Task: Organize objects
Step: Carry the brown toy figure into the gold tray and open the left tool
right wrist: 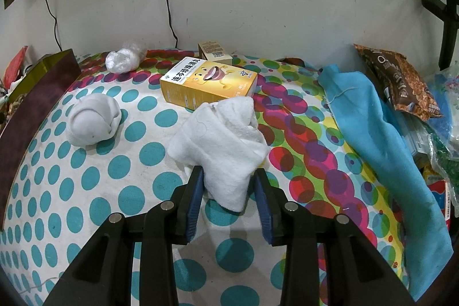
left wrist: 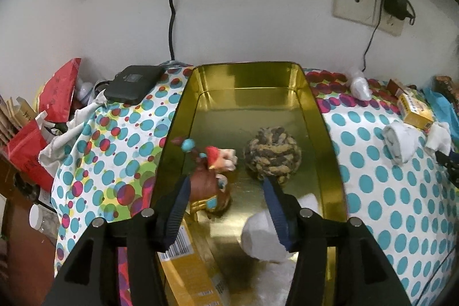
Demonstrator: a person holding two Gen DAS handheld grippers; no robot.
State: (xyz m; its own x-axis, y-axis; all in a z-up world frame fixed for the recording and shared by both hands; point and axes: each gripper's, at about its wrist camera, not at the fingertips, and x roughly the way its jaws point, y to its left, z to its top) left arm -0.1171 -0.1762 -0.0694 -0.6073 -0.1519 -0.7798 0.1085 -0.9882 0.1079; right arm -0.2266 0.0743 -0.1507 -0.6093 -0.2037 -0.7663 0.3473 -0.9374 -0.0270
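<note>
Right gripper [right wrist: 226, 185] sits low in the centre of its frame, jaws part-open and straddling the near corner of a crumpled white towel [right wrist: 221, 139] on the polka-dot cloth [right wrist: 129, 162]; the blue pads look to be just beside the fabric, not yet pinching it, so I'd say the grab is in hand. Behind the towel lies a yellow medicine box [right wrist: 206, 85], and a rolled grey sock [right wrist: 91, 119] rests at the left. Left gripper [left wrist: 228, 185] hovers wide and holding nothing over the near end of the gold tin tray [left wrist: 330, 134], which fills the middle of its frame. Inside are a woven rope ball [left wrist: 272, 154], a brown figurine with turquoise beads [left wrist: 209, 179] and a white bundle [left wrist: 266, 234] at the bottom. Next, I reckon, the right jaws need to close on the towel and carry it left, over the tray's rim.
</note>
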